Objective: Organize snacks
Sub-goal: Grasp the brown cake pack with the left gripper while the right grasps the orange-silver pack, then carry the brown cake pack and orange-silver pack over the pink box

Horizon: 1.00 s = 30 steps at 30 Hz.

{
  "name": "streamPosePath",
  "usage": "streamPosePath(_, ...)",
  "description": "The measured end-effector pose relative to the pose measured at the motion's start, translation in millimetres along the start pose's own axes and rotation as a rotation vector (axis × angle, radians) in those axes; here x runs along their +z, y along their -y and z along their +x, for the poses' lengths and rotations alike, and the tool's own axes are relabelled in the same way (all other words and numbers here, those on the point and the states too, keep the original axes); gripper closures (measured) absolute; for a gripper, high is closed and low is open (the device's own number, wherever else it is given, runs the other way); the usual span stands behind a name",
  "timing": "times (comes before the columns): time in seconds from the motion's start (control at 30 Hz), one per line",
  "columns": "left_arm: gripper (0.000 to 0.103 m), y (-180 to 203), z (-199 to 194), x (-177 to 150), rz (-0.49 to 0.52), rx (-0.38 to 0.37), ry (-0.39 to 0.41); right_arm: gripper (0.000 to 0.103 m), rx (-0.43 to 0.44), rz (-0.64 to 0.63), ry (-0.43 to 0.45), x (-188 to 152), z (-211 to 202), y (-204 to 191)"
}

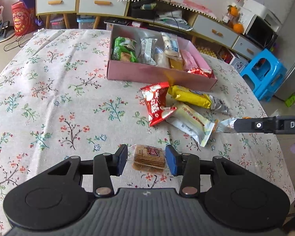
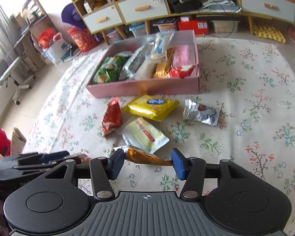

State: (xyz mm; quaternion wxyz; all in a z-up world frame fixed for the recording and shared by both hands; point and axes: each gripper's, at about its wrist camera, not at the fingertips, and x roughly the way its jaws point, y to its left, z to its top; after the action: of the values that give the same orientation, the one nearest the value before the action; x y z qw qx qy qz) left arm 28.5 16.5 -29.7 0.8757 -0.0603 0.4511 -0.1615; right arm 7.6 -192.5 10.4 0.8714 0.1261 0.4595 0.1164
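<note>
A pink box [image 1: 159, 74] [image 2: 147, 87] holds several snack packs. On the floral cloth before it lie a red pack [image 1: 157, 103] [image 2: 112, 117], a yellow pack [image 1: 190, 96] [image 2: 150, 107], a pale yellow pack [image 1: 192, 122] [image 2: 143, 133] and a silver pack [image 2: 201, 113]. My left gripper [image 1: 146, 160] is open around a clear-wrapped brown cracker pack [image 1: 149, 158] on the cloth. My right gripper [image 2: 146, 162] is open around an orange-gold pack [image 2: 145, 156]; it shows from the side in the left wrist view [image 1: 234, 125].
The table [image 1: 49, 98] is round with a floral cloth. Behind it stand a low cabinet with drawers [image 1: 78, 2] [image 2: 143, 7], a blue stool [image 1: 265, 74], bags and an office chair [image 2: 7, 74].
</note>
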Motion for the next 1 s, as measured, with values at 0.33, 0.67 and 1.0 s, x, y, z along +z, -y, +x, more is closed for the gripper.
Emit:
streamPosePath(0.33,0.064,-3,-5,33,0.004,-0.004,0.097,0.051,0.022,0.108,0.102,32,-8,7)
streamPosePath(0.67,0.064,0,27,89,0.053,0.028,0.139,0.051,0.016,0.254,0.165,72,31,22)
streamPosePath(1.0,0.064,12,74,127,0.101,-0.005,0.111,0.051,0.119,0.449,0.25,86,59,38)
